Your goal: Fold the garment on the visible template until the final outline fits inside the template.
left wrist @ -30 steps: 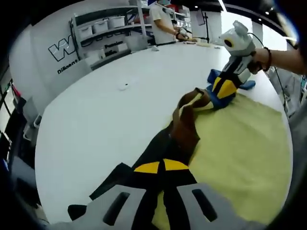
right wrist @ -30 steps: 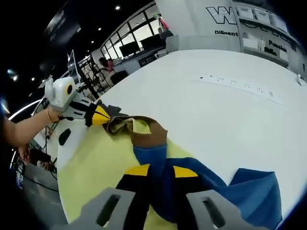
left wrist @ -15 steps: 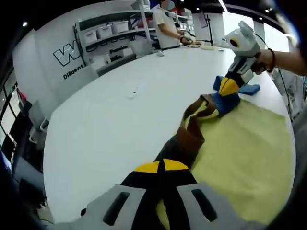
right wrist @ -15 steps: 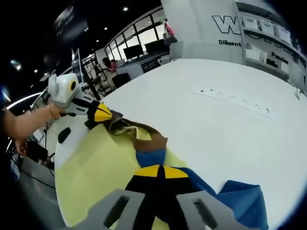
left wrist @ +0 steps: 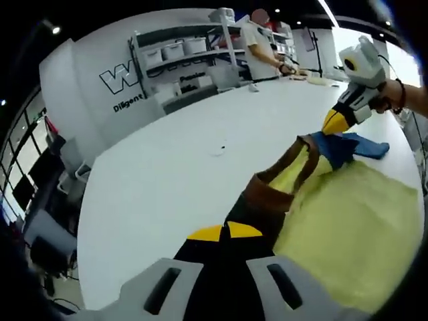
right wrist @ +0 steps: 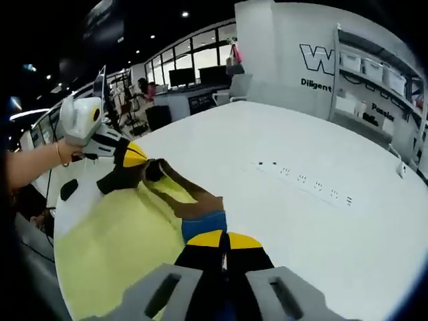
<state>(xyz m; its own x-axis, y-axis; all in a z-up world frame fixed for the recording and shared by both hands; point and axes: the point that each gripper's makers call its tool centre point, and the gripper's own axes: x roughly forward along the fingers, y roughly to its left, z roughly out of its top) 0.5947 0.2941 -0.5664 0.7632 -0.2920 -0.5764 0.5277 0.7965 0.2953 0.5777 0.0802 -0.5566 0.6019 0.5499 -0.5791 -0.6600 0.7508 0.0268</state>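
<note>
Pulled further apart than a second ago, both hand-held grippers stretch the garment [left wrist: 281, 194] taut above the yellow template [left wrist: 348, 227] on the white worktop [left wrist: 174, 167]. Left hand-held gripper [left wrist: 224, 235] clamps its dark end; right hand-held gripper [right wrist: 224, 242] clamps the blue end, arm outstretched.

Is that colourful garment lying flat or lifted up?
Lifted: the garment hangs stretched between both tongs above the yellow sheet.

A white wall [left wrist: 87, 87] with dark lettering, shelving [left wrist: 177, 57] holding bins, and ceiling spotlights [right wrist: 185, 14].
</note>
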